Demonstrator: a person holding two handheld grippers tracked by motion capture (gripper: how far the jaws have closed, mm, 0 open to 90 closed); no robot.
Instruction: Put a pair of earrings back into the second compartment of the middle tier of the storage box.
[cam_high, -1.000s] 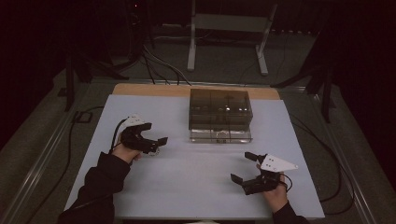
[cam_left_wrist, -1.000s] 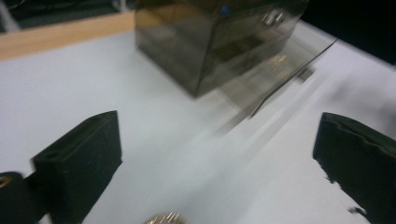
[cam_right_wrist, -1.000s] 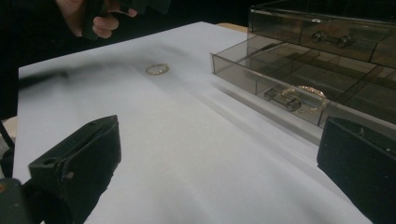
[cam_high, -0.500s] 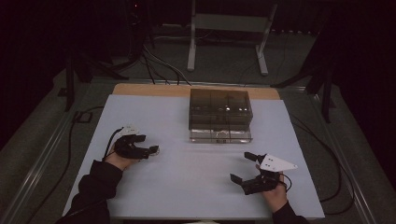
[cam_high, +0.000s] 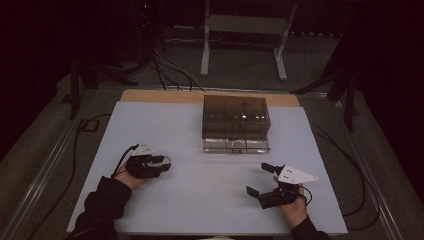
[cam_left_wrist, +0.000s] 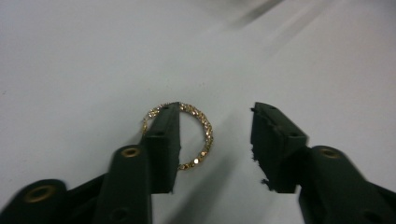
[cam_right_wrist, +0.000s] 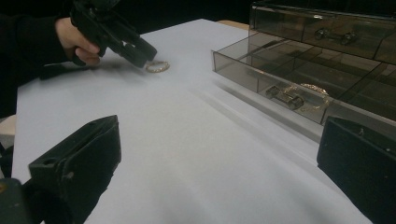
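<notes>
**Left claw straddles one side of a gold ring on the sheet**

The left gripper (cam_left_wrist: 215, 135) is down over a gold beaded ring (cam_left_wrist: 201, 135) that lies flat on the white table sheet (cam_high: 210, 195). In the left gripper view one jaw tip sits inside the ring's circle, covering its near-left part, while the other jaw stands clear of the ring on its outer side. The jaws have just been closing and now stand at a middling gap; one side of the ring lies between them, but the pads do not press on it. From the right gripper view the ring (cam_right_wrist: 157, 66) lies just beside that gripper's tip.

The right gripper (cam_high: 260, 179) rests near the sheet's front right, jaws wide with nothing between them. Behind both, mid-table, stands a smoked clear drawer box (cam_high: 235, 120), its bottom drawer (cam_right_wrist: 280, 70) pulled out, with jewellery inside, well apart from the ring.
</notes>
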